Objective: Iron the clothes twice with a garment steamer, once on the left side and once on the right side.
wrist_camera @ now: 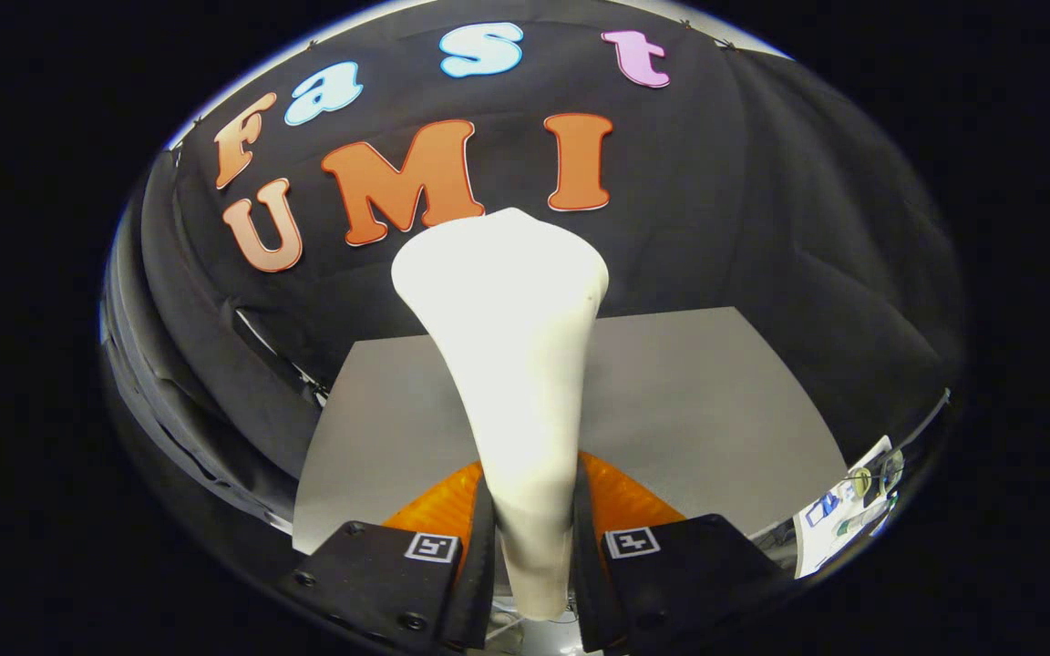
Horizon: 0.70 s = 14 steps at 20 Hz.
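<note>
The fingers (532, 538) clamp the white garment steamer (511, 364) by its narrow handle. It flares to a broad rounded head, raised above the grey counter (689, 410).

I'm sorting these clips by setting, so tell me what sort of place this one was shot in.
Likely a staged recording booth, not a home: black cloth drapes the walls, a bare grey table stands beyond the fingers, and the gripper is shut on a white garment steamer.

White garment steamer (507, 364), upright between fingers (479, 547)
</note>
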Motion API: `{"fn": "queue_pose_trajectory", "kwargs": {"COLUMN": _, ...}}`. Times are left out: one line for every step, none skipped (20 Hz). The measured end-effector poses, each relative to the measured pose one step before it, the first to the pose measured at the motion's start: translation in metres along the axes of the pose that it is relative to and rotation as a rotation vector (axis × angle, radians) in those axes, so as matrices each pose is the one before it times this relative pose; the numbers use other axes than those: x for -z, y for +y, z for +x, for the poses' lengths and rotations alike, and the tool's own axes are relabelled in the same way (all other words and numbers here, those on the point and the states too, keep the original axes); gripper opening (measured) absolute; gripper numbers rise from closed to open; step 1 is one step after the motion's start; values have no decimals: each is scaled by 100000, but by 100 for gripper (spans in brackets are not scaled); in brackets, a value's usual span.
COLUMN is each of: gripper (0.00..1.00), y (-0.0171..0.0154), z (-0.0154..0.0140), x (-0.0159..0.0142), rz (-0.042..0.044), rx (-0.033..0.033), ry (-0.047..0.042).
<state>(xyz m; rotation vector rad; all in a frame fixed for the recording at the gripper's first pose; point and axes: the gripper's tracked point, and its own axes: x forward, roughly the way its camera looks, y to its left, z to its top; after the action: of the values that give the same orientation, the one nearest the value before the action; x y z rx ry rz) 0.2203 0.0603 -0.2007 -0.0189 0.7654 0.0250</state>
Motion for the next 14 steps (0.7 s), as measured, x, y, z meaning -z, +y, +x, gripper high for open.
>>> {"fn": "queue_pose_trajectory", "kwargs": {"gripper": 45, "y": -11, "z": -898, "x": 9, "rz": 43, "rx": 1840, "ry": -825}}
{"fn": "queue_pose_trajectory", "kwargs": {"gripper": 45, "y": 61, "z": -879, "x": 158, "rz": 452, "rx": 1944, "ry": -914}}
{"fn": "queue_pose_trajectory", "kwargs": {"gripper": 45, "y": 12, "z": -810, "x": 112, "rz": 647, "rx": 2097, "ry": -942}}
{"fn": "queue_pose_trajectory", "kwargs": {"gripper": 45, "y": -29, "z": -770, "x": 253, "rz": 796, "rx": 2155, "ry": -743}}
{"fn": "queue_pose_trajectory", "kwargs": {"gripper": 45, "y": 86, "z": -894, "x": 216, "rz": 1213, "rx": 1716, "ry": -519}}
{"fn": "queue_pose_trajectory", "kwargs": {"gripper": 45, "y": 188, "z": -1155, "x": 597, "rz": 2489, "rx": -490, "ry": 821}}
{"fn": "queue_pose_trajectory", "kwargs": {"gripper": 45, "y": 875, "z": -1062, "x": 252, "rz": 3286, "rx": -1465, "ry": -787}}
{"fn": "queue_pose_trajectory", "kwargs": {"gripper": 44, "y": 522, "z": -864, "x": 630, "rz": 1620, "rx": 16, "ry": -136}}
{"fn": "queue_pose_trajectory", "kwargs": {"gripper": 44, "y": 260, "z": -652, "x": 639, "rz": 940, "rx": 1481, "ry": -446}}
{"fn": "queue_pose_trajectory", "kwargs": {"gripper": 45, "y": 374, "z": -736, "x": 584, "rz": 478, "rx": 1452, "ry": -581}}
{"fn": "queue_pose_trajectory", "kwargs": {"gripper": 45, "y": 544, "z": -558, "x": 463, "rz": 197, "rx": 1291, "ry": -759}}
{"fn": "queue_pose_trajectory", "kwargs": {"gripper": 45, "y": 505, "z": -663, "x": 570, "rz": 234, "rx": 1075, "ry": -808}}
{"fn": "queue_pose_trajectory", "kwargs": {"gripper": 45, "y": 836, "z": -581, "x": 444, "rz": 1027, "rx": 448, "ry": -448}}
{"fn": "queue_pose_trajectory", "kwargs": {"gripper": 45, "y": 940, "z": -722, "x": 519, "rz": 1349, "rx": -323, "ry": -120}}
